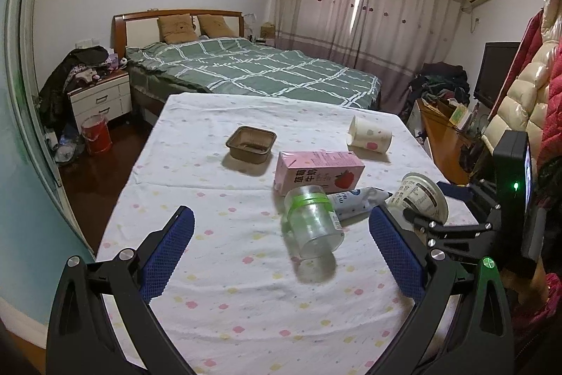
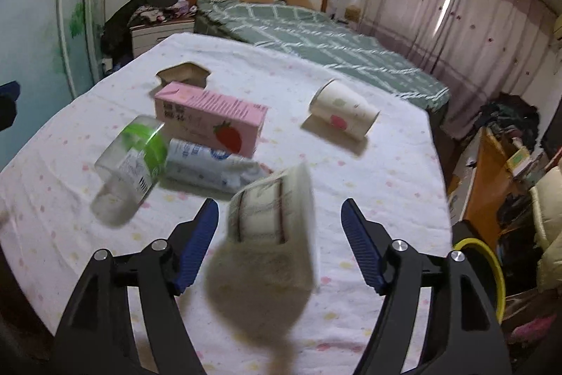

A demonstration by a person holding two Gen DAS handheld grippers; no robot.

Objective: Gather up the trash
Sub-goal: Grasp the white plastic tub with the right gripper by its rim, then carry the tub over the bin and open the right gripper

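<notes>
Trash lies on a table under a white dotted cloth [image 1: 210, 269]. A clear plastic jar with a green band [image 1: 312, 224] lies on its side between the open fingers of my left gripper [image 1: 281, 231]. Behind it are a pink strawberry milk carton [image 1: 318, 172], a flattened white-blue pouch [image 1: 354, 199], a brown tray [image 1: 251, 144] and a tipped paper cup [image 1: 368, 134]. A white yogurt tub [image 2: 272, 211] lies on its side between the open fingers of my right gripper [image 2: 279, 220], untouched on both sides. The jar [image 2: 131, 164] and carton [image 2: 210, 118] lie to its left.
A bed with a green checked cover [image 1: 253, 69] stands behind the table. A nightstand [image 1: 102, 99] and a red bin [image 1: 95, 134] are at the left. A wooden desk with clutter [image 1: 446, 136] and hanging coats [image 1: 527, 86] are at the right. A yellow-rimmed container [image 2: 488, 266] sits right of the table.
</notes>
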